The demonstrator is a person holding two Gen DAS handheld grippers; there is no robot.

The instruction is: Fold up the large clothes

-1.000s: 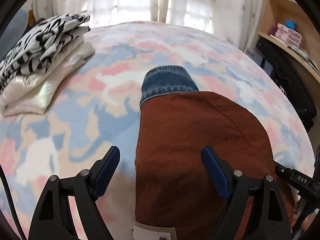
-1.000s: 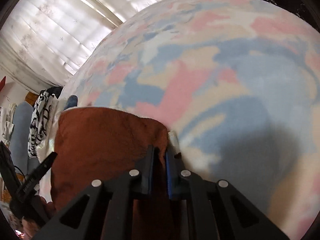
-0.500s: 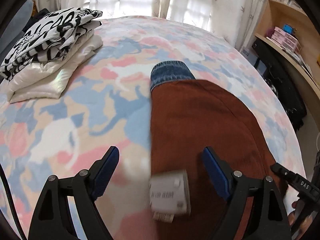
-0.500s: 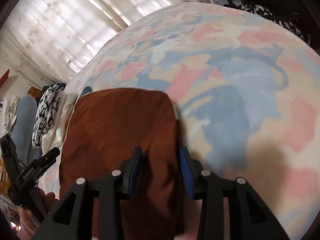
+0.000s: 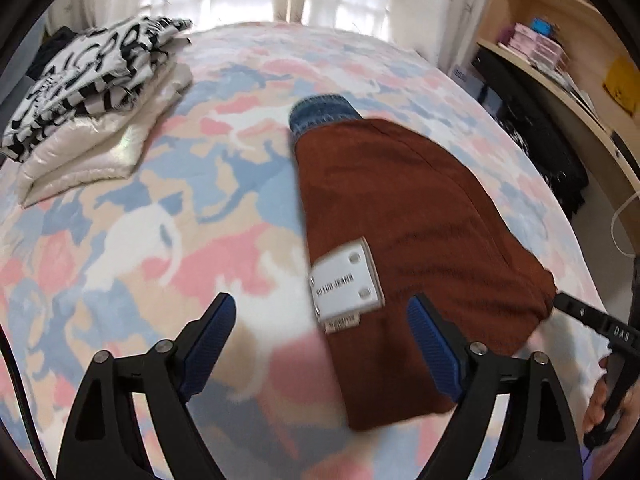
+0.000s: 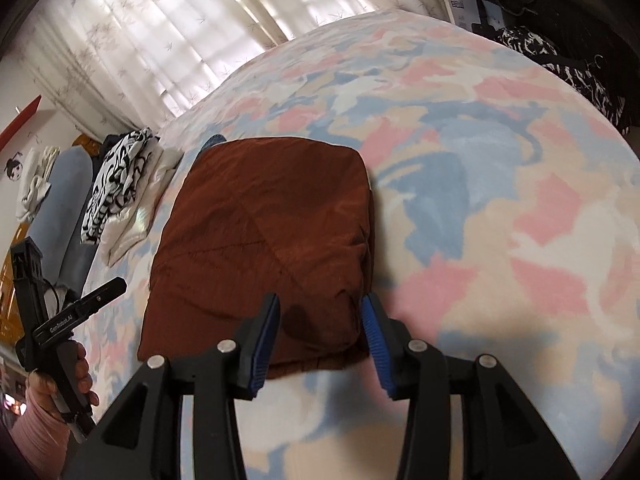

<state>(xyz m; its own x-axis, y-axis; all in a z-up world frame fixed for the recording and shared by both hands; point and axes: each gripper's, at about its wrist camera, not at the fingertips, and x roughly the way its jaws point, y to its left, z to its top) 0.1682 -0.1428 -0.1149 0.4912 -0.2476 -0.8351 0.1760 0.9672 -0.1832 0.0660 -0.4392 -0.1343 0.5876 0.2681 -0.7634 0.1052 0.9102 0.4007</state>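
Observation:
A folded rust-brown garment (image 5: 404, 220) lies flat on the pastel bedspread (image 5: 160, 240), with a blue denim cuff (image 5: 320, 114) poking out at its far end and a white label (image 5: 346, 284) near me. My left gripper (image 5: 320, 306) hovers over the label end with its jaws opening wide and nothing pinched. My right gripper (image 6: 320, 310) straddles the near edge of the garment (image 6: 264, 232). Its jaws are opening and the pads stand off the cloth. Each gripper shows at the edge of the other view, held in a hand.
A stack of folded clothes (image 5: 92, 92), black-and-white print on a cream padded piece, sits at the bed's far left and shows again as the stack (image 6: 120, 184). A wooden shelf (image 5: 560, 52) and a dark bag (image 5: 540, 152) stand off the right side. Curtains hang behind.
My right gripper has let go of the garment's corner and opened. Both grippers have drawn back and risen, and the white label has come into the left view.

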